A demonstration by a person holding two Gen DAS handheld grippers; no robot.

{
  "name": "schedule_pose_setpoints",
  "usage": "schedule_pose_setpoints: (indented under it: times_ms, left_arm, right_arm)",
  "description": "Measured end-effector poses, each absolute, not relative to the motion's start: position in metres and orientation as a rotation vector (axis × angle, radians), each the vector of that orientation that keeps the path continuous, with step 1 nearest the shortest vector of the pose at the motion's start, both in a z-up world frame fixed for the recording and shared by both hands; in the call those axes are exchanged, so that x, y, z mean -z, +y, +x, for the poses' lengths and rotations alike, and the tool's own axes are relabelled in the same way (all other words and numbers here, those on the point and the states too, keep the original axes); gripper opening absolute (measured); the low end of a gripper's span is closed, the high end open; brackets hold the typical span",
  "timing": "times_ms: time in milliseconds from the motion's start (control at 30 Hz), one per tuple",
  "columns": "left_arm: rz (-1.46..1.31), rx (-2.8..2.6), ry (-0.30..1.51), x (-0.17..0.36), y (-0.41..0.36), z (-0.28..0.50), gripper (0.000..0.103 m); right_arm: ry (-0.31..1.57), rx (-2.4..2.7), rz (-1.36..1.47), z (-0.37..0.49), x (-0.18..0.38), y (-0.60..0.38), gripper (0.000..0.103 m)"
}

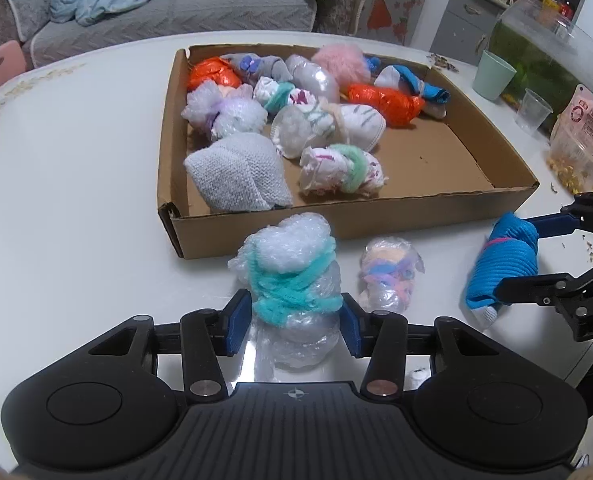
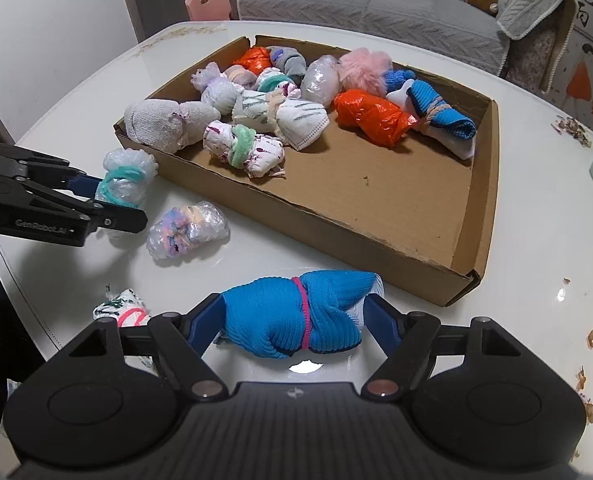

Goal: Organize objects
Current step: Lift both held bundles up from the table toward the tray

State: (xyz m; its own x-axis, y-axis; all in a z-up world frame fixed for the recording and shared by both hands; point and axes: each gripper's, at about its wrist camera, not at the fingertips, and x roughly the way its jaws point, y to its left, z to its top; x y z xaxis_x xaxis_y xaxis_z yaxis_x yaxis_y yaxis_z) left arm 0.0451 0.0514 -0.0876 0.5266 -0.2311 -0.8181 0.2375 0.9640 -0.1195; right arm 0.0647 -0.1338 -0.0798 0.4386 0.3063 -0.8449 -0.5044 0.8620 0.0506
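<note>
Left wrist view: the left gripper [image 1: 296, 320] pinches a slippery plastic bundle [image 1: 290, 276] (right gripper [image 2: 296, 320] clamps a blue sock [image 2: 296, 318]), which may squirt free if lifted.

Quick tally from where I'm holding. One cardboard box [image 1: 336, 222] sits just ahead of my left gripper [image 1: 296, 314]. I count twelve wrapped bundles inside it. Two are orange ones [image 1: 212, 74] [image 1: 384, 104] and the rest are all one-offs. There might be a thirteenth tucked behind them, can't tell.

Outside the box there are four more:
- one bubble-wrap bundle with teal yarn [image 1: 292, 280] between my left fingers
- one pastel-tied bundle [image 1: 388, 276] just right of that
- one blue sock roll [image 2: 280, 312] in my right gripper [image 2: 296, 320]
- one small white bundle [image 2: 122, 312] just left of it

Two cups sit far off to the right, one green cup [image 1: 492, 74] and one clear cup [image 1: 532, 110].
</note>
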Motion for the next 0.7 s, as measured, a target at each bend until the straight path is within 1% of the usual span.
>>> schedule_pose_setpoints:
  times_ms: [33, 100, 133, 300, 500, 700]
  left_arm:
    - [0.010, 0.281, 0.977, 0.088, 0.051, 0.046, 0.053]
    - [0.020, 0.284, 0.974, 0.088, 0.050, 0.045, 0.046]
    - [0.025, 0.285, 0.972, 0.087, 0.050, 0.044, 0.045]
    - [0.026, 0.279, 0.965, 0.080, 0.055, 0.033, 0.044]
    - [0.036, 0.238, 0.928, 0.051, 0.079, 0.007, 0.044]
    - [0.038, 0.210, 0.890, 0.023, 0.096, -0.012, 0.044]
  right_arm:
    - [0.998, -0.509, -0.223, 0.065, 0.080, -0.133, 0.074]
    - [0.999, -0.509, -0.226, 0.065, 0.080, -0.133, 0.074]
    - [1.000, -0.508, -0.226, 0.065, 0.080, -0.133, 0.073]
    - [1.002, -0.512, -0.220, 0.064, 0.075, -0.135, 0.064]
    - [0.975, -0.516, -0.169, 0.057, 0.050, -0.150, 0.059]
    - [0.919, -0.498, -0.087, 0.051, 0.026, -0.170, 0.057]
